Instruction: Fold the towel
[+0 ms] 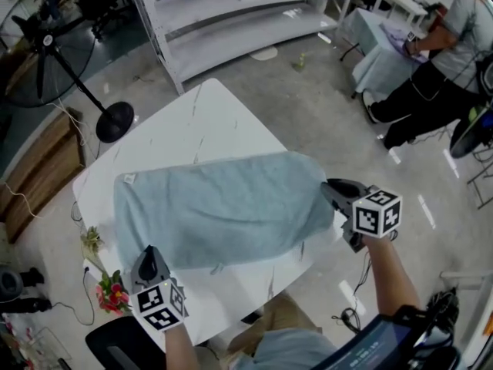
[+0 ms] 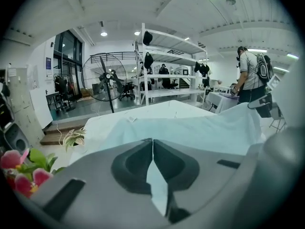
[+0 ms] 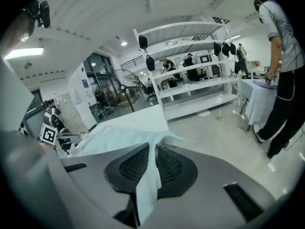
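A pale blue towel (image 1: 223,206) lies spread across the white table (image 1: 200,122), its near edge lifted at both ends. My left gripper (image 1: 152,259) is shut on the towel's near left corner; towel cloth (image 2: 157,187) hangs between its pads in the left gripper view. My right gripper (image 1: 333,191) is shut on the near right corner, where a strip of towel (image 3: 148,187) is pinched between its black pads. A small white label (image 1: 128,179) shows at the towel's far left corner.
A standing fan (image 1: 46,41) and its round base (image 1: 114,122) are beyond the table's left. White shelving (image 1: 239,14) runs along the back. A person (image 1: 439,60) stands by a covered table at the right. Flowers (image 1: 114,293) sit near my left gripper.
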The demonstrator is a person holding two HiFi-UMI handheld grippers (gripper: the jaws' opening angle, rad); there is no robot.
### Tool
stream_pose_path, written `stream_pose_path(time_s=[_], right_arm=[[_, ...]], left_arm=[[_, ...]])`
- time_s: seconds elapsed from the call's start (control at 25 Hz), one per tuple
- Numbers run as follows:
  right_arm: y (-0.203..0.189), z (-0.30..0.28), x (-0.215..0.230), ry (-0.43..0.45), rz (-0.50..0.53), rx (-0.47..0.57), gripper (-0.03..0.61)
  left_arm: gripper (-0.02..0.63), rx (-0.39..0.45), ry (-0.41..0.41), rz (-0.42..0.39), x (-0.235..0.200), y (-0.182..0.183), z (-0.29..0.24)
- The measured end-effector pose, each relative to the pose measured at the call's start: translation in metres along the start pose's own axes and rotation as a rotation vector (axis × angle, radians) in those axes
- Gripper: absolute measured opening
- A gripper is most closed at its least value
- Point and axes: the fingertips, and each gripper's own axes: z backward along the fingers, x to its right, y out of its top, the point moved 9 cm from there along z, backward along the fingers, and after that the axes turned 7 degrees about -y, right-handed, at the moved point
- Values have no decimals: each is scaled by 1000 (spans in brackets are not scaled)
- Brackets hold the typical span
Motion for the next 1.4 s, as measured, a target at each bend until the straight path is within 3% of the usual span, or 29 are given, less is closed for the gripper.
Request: stream_pose_path(time_s=[0.52,0.8,1.4], right_arm=[[78,-65,-130,164,183,30,54],[90,-104,-196,266,269,16,54],[102,-170,-307,452,349,-8,54]], left_arm=[[9,91,31,81,-9,2,42],[9,138,99,138,-29,10,47],[9,209,215,206,-57,24,50]])
